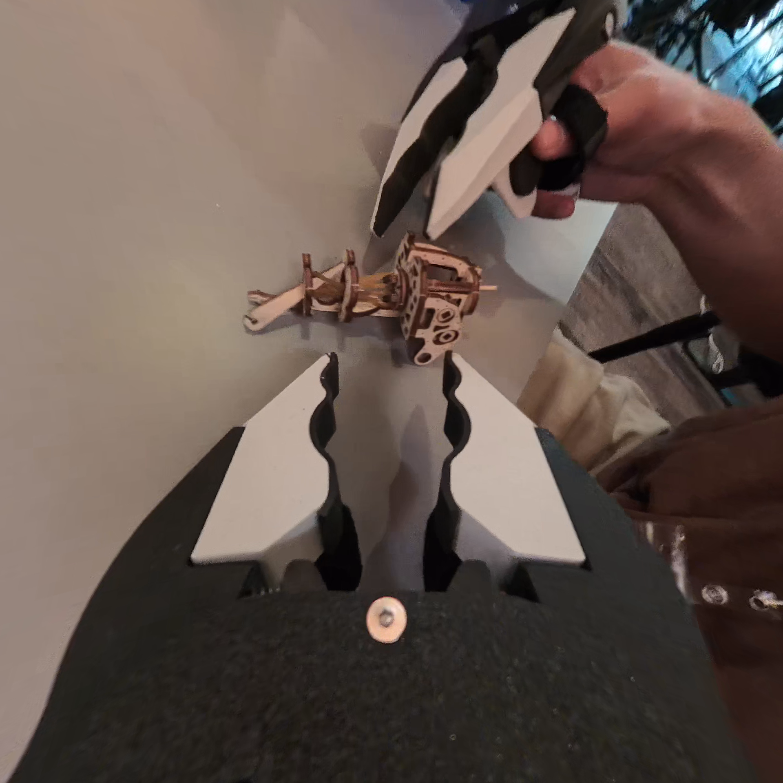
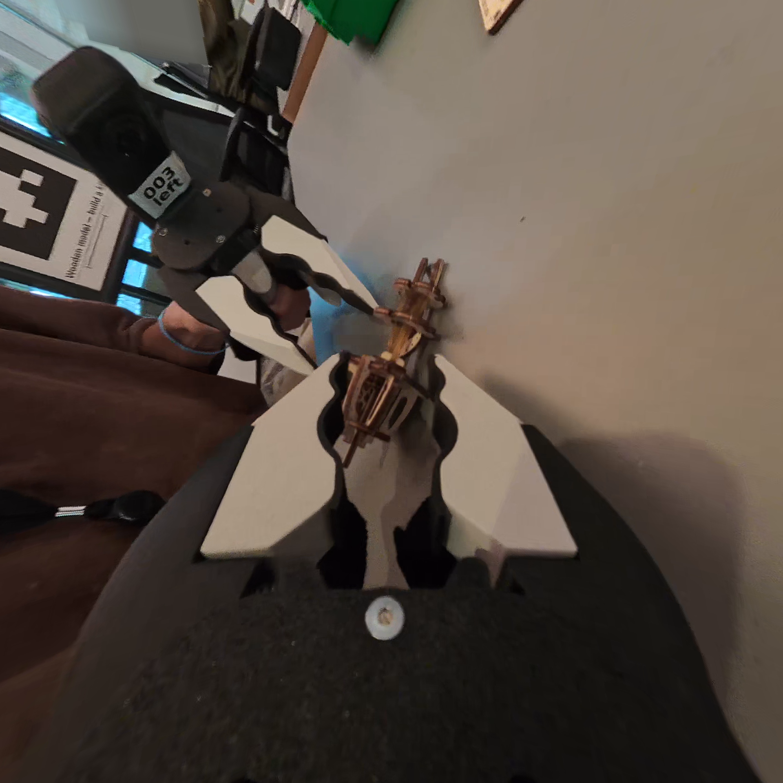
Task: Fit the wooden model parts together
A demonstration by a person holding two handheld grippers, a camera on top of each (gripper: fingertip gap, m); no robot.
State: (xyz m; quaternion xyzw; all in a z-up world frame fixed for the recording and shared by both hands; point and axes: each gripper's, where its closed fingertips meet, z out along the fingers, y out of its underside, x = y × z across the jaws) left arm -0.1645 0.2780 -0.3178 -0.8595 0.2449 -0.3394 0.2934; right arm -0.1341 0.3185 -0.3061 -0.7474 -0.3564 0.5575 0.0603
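Two grippers close in on one wooden model [image 1: 373,296], which lies on its side on the pale bench [image 1: 148,169], near the bench edge that drops to the floor. The model is a blocky, gear-cut body with a slim boom reaching away from that edge, braced by two round frames and threaded with tan cords.

In its own view the left gripper [image 1: 387,360] has its jaws spread and empty, the tips just short of the model, the right-hand tip almost at the body's lower corner. It looks ready to steady the model rather than lift it.

Seen from its own camera, the right gripper [image 2: 387,364] has its jaws parted around the blocky body [image 2: 377,402], which sits between them; whether the pads actually press the wood I cannot tell. From the left wrist view that gripper's tips hover just above the body.

My guess is the body is bracketed so it cannot roll while the boom end is worked. No loose part is visible on the bench nearby.
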